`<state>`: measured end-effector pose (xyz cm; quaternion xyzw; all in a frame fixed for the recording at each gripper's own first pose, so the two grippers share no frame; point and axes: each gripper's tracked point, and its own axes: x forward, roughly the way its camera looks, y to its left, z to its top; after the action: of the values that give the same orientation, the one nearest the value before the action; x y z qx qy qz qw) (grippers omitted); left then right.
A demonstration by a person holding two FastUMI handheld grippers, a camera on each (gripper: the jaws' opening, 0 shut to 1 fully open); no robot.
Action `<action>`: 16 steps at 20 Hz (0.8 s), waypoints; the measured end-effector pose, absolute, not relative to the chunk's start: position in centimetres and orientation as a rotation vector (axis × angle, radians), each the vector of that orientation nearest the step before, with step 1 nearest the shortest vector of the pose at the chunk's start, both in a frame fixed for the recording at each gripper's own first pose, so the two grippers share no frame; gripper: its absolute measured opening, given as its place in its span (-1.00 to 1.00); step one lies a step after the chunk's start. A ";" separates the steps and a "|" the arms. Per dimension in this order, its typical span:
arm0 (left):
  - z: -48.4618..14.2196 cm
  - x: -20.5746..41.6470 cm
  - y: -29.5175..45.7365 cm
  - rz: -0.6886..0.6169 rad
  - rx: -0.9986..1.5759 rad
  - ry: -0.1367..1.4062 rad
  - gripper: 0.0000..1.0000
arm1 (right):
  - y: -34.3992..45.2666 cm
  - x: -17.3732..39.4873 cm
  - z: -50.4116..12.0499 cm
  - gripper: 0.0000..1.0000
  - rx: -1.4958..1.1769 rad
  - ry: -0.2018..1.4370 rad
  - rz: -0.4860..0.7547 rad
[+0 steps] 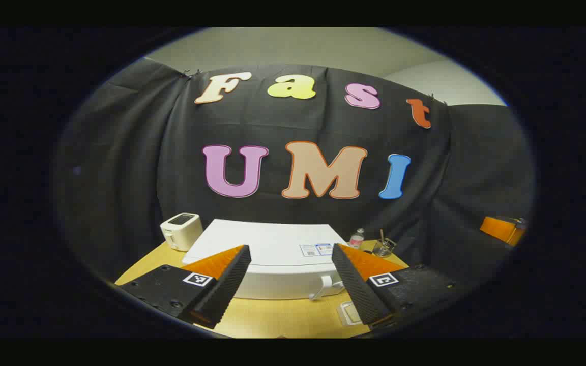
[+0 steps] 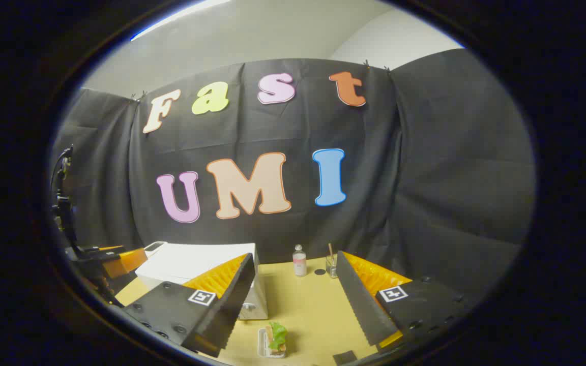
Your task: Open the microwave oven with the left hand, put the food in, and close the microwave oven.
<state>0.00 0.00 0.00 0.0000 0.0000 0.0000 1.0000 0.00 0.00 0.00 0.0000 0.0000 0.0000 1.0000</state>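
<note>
- Left gripper view: the left tool [image 1: 290, 284] hangs above the wooden table [image 1: 283, 317] with its two fingers spread wide and nothing between them.
- Straight ahead of it stands the white microwave oven [image 1: 267, 256], seen from above and in front, its door closed; a white handle [image 1: 324, 287] sticks out at the right end of the front, just beside the inner edge of the tool's right finger.
- On the oven's top, near its right front corner, lies a small sticker [image 1: 316, 249].
- To the left of the oven, near its back corner, stands a white toaster [image 1: 181, 231].
- To the right of the oven, near the back of the table, are a small clear bottle [image 1: 356, 238] and a glass with a stick in it [image 1: 383, 246].
- Right gripper view: the right tool [image 2: 293, 305] is likewise released, fingers wide apart and empty, above the table.
- Below and between its fingers, at the near edge of the table, sits the food [image 2: 275, 338]: something with a green leaf on a small white tray, possibly a sandwich, though it is too small to be sure.
- The microwave oven lies to the left behind the left finger; the bottle and the glass stand farther back.
- At the far left edge, part of the other tool on a dark rig [image 2: 97, 259] comes into sight beside the oven.
</note>
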 end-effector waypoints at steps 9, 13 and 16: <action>0.0 -1.1 -0.4 0.028 0.015 -0.011 0.84 | -0.3 0.3 0.6 0.87 -0.023 -0.011 0.036; -0.5 -1.6 0.1 0.048 0.027 -0.013 0.92 | -0.5 0.3 0.6 0.86 -0.039 -0.018 0.043; -1.3 -2.1 0.6 0.071 0.014 0.005 0.92 | -0.4 0.3 0.0 0.86 -0.044 -0.008 0.055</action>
<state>-2.10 0.59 -1.31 0.0068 0.0026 0.0355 0.9993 0.33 -0.44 -0.02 -0.0218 -0.0040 0.0273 0.9994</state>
